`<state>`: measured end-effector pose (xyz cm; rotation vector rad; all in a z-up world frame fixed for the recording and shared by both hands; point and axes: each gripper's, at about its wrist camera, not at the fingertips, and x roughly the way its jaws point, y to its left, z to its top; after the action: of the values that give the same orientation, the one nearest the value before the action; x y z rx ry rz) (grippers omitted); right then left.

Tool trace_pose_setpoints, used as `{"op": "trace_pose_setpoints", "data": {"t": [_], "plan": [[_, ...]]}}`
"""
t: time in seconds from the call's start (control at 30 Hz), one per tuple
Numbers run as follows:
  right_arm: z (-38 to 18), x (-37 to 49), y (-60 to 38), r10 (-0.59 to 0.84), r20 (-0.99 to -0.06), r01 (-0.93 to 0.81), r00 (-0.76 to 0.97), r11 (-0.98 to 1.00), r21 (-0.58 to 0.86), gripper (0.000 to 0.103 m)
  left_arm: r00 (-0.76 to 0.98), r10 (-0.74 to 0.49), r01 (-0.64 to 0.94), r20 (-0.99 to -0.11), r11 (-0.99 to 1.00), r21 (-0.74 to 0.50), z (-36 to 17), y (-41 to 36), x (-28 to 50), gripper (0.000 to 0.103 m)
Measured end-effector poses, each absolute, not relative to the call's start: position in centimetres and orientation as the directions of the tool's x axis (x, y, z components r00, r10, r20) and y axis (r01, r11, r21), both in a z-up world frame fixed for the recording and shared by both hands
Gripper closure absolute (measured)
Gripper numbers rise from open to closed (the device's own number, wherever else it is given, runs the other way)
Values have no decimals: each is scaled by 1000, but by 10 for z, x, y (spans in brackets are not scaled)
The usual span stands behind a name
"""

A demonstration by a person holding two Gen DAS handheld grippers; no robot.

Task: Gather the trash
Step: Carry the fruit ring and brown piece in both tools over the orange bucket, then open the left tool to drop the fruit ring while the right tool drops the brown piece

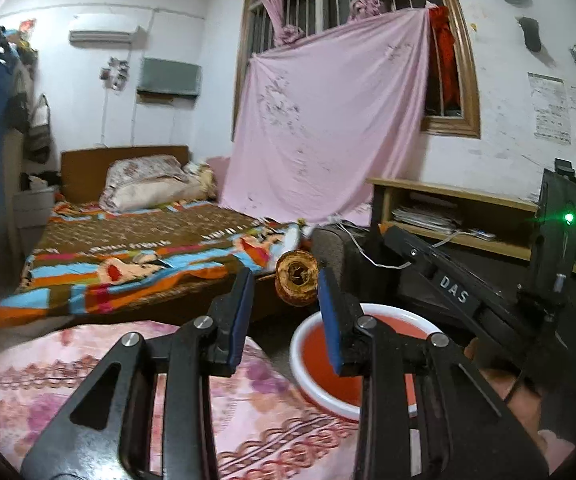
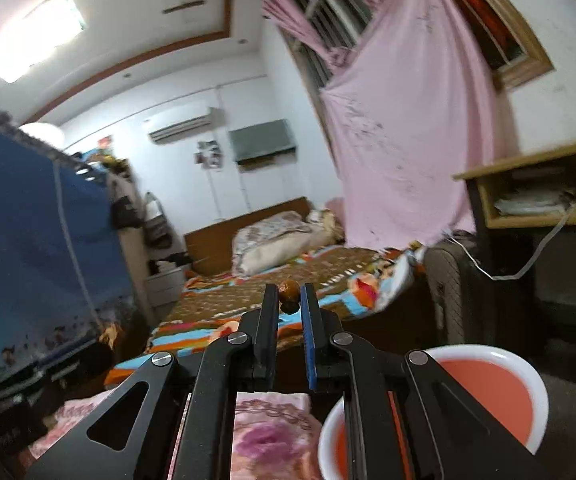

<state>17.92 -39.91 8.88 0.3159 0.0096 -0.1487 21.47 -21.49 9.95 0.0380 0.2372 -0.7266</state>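
While the right gripper [image 2: 289, 300] is pinching a small brown scrap [image 2: 289, 295] above the red basin [image 2: 527, 368], I am holding the left gripper [image 1: 284, 292] slightly parted, apparently empty; the drop is still pending.

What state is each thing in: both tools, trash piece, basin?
Right tool: shut on the brown trash piece, held in the air.
Left tool: pads apart, nothing between them.
Red basin: upright below the tools, no trash seen inside.
Pink curtain: hanging over the window.
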Motion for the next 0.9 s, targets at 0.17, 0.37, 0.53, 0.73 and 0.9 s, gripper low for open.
{"op": "trace_pose_setpoints", "data": {"t": [0.17,0.37,0.53,0.73,0.9], "plan": [[82,182,-417,-202,-96,223,975,911,348,94,654,-694,706,-300,703,-86,89,-239,225,86],[73,182,-436,-245,-170,293,955,874,387,93,582,-719,725,-379,670,-158,77,-265,238,86],[65,182,-445,-255,-234,333,938,846,417,93,514,-730,739,-451,644,-199,67,-285,244,86],[60,183,-450,-261,-280,364,924,825,432,93,435,-741,748,-512,613,-253,55,-299,249,84],[59,184,-453,-270,-296,381,916,814,438,93,416,-738,731,-532,619,-287,52,-297,251,77]]}}
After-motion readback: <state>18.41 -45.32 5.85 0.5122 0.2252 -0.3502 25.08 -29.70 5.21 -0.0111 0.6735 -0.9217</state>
